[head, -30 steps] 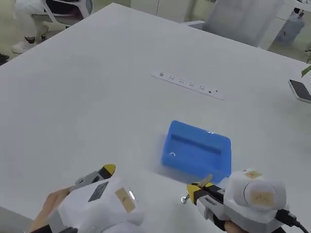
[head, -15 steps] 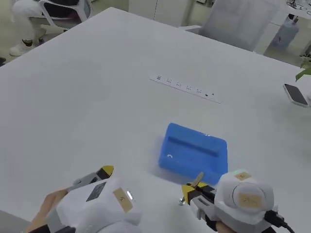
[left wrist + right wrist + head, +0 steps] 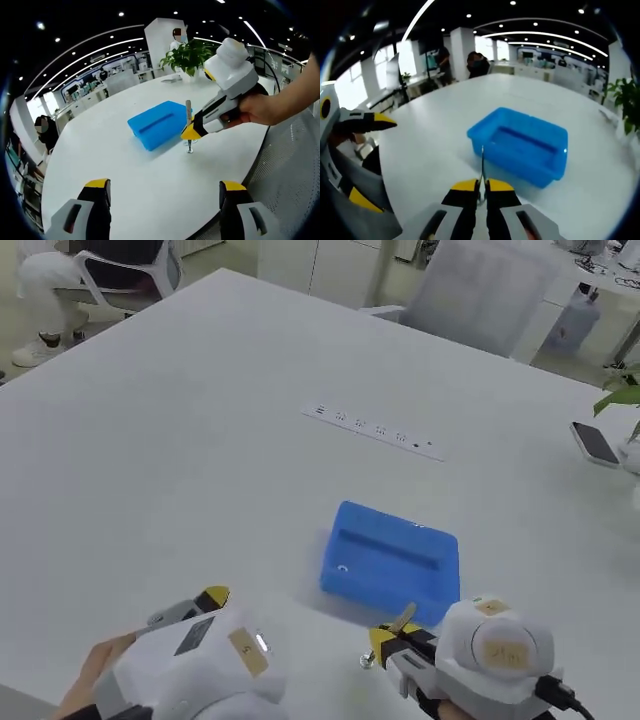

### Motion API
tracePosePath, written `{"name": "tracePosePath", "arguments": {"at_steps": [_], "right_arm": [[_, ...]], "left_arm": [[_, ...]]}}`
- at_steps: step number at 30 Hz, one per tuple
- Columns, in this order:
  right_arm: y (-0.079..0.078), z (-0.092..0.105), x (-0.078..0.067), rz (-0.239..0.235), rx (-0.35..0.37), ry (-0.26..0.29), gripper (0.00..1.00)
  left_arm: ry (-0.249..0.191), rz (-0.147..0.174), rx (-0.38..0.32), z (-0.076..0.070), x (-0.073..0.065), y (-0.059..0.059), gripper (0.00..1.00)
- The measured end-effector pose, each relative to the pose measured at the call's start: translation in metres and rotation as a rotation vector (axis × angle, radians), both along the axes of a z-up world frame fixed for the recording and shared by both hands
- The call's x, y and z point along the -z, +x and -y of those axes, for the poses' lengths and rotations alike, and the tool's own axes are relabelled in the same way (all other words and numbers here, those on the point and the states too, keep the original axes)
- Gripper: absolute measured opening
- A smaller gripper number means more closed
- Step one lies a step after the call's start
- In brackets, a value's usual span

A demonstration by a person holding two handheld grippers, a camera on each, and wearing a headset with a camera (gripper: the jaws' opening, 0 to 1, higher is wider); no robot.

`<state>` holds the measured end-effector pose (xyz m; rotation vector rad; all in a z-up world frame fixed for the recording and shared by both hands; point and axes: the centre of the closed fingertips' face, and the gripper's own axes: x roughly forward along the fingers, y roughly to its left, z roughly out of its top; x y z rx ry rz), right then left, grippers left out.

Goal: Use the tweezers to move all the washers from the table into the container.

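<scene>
Right gripper point(image 3: 481, 186) — your 2 jaws are pressed together on the tweezers point(image 3: 482, 162). The tweezers run straight ahead from between the yellow tips, bottom centre of the right gripper view. In the left gripper view this tool comes in from the right side of the frame, your hand point(image 3: 257, 107) wrapped round its body. There the tweezers stand nearly upright, points down at the table point(image 3: 125, 195).

1 small metal piece point(image 3: 190, 149) sits right at those points, near the container point(image 3: 157, 122) but apart from it. It is too small to say whether it is a washer, or whether the tweezers have it pinched. In the head view it shows as a speck at bottom centre, just left of the right gripper's yellow tips.

The container is blue, rectangular and open-topped. It lies a little below centre in the head view, just above the right gripper. 1 pale ring point(image 3: 343, 568) lies on its floor near the left end and looks like a washer.

Left gripper point(image 3: 165, 186) — your 2 yellow-tipped jaws are spread wide apart at the bottom of their own view, over bare table. In the head view this gripper sits at lower left, well apart from the container.

Elsewhere on the table in the head view:
- A white power strip point(image 3: 372, 428) lies above centre.
- 1 phone point(image 3: 594, 443) lies at the right edge.
- Plant leaves point(image 3: 625, 395) poke in just above the phone.

A chair point(image 3: 125, 265) stands off the table at upper left.
</scene>
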<state>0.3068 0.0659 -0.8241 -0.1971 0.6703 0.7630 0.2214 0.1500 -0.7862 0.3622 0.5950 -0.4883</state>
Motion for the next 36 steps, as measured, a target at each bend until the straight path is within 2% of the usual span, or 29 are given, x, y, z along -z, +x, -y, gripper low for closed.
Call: {"name": "tracePosePath", "arguments": {"at_steps": [5, 7, 10, 13, 19, 24, 27, 33, 36], "right_arm": [[0.002, 0.0, -0.001, -0.046, 0.015, 0.003, 0.02], [0.0, -0.003, -0.001, -0.055, -0.012, -0.013, 0.03], [-0.001, -0.008, -0.01, -0.024, -0.056, -0.033, 0.03], [-0.002, -0.014, -0.024, -0.011, -0.082, -0.011, 0.03], [0.007, -0.021, -0.052, 0.028, -0.102, 0.041, 0.03], [0.022, -0.024, -0.075, 0.062, -0.082, 0.096, 0.03], [0.035, -0.023, -0.082, 0.083, -0.062, 0.11, 0.03], [0.067, -0.017, -0.086, 0.098, 0.001, 0.139, 0.03], [0.082, -0.013, -0.078, 0.106, 0.024, 0.124, 0.03]], "left_arm": [[-0.012, 0.002, 0.0, 0.001, -0.001, 0.0, 0.93], [-0.027, 0.006, 0.009, 0.003, -0.003, -0.001, 0.94], [-0.044, 0.012, 0.026, 0.007, -0.006, -0.002, 0.96], [-0.057, 0.024, 0.034, 0.01, -0.008, -0.002, 0.97], [-0.067, 0.021, 0.032, 0.01, -0.008, -0.002, 0.99], [-0.056, 0.009, 0.034, 0.01, -0.005, -0.002, 0.98], [-0.046, 0.001, 0.042, 0.011, -0.003, -0.003, 0.98], [-0.045, -0.006, 0.043, 0.012, -0.001, -0.003, 0.98], [-0.046, -0.007, 0.043, 0.012, -0.001, -0.003, 0.98]]}}
